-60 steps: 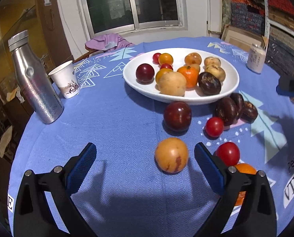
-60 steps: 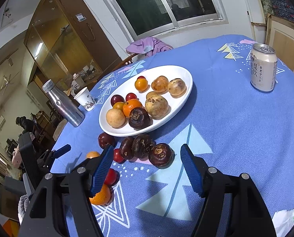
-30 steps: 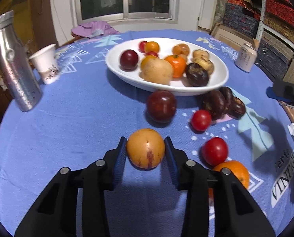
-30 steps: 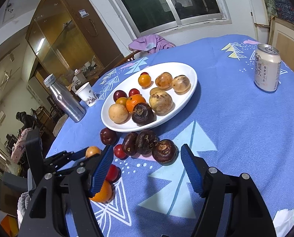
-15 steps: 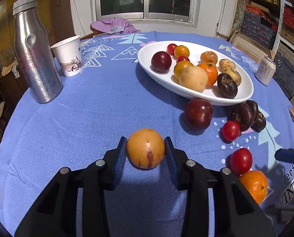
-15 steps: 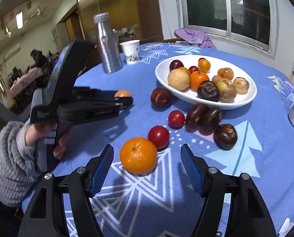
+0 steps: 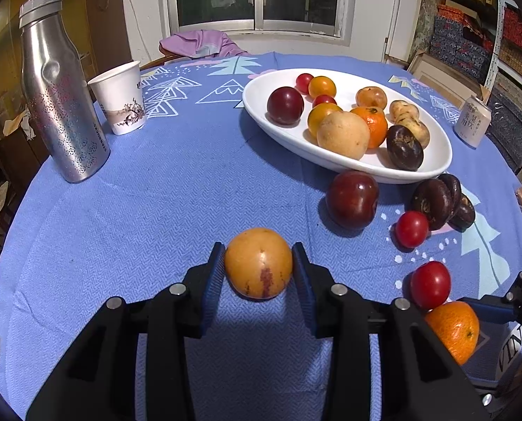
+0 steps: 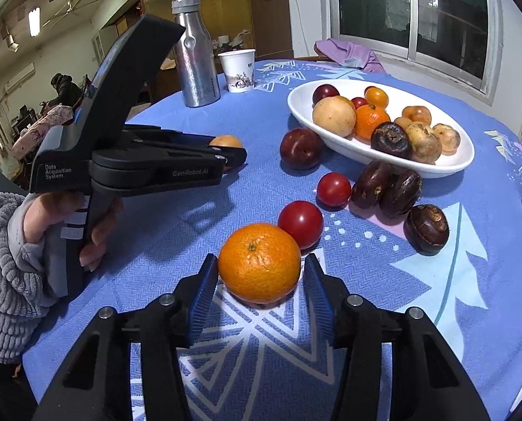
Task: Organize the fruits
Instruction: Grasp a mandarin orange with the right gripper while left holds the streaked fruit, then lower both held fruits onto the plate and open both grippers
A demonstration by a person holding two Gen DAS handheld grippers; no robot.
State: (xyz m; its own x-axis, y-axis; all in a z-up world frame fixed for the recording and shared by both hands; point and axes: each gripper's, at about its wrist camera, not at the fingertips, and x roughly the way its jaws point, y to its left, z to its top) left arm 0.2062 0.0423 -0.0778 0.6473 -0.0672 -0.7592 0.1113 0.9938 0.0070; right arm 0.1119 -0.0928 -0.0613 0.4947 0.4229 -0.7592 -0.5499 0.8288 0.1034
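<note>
My left gripper is shut on a yellow-orange fruit with a red streak, just over the blue tablecloth. The right wrist view shows this left gripper side-on, with the same fruit at its tip. My right gripper has an orange mandarin between its blue pads. Its jaws are closing, and a thin gap remains at the right pad. The mandarin rests on the cloth. A white oval plate holding several fruits stands beyond.
A dark plum, two red tomatoes and several dark brown fruits lie on the cloth in front of the plate. A steel bottle and paper cup stand far left, a can far right. A hand in a grey sleeve holds the left gripper.
My left gripper closed on the yellow-orange fruit and has kept it since. My right gripper swung over from the dark fruits to the mandarin, and its jaws have narrowed around it.
</note>
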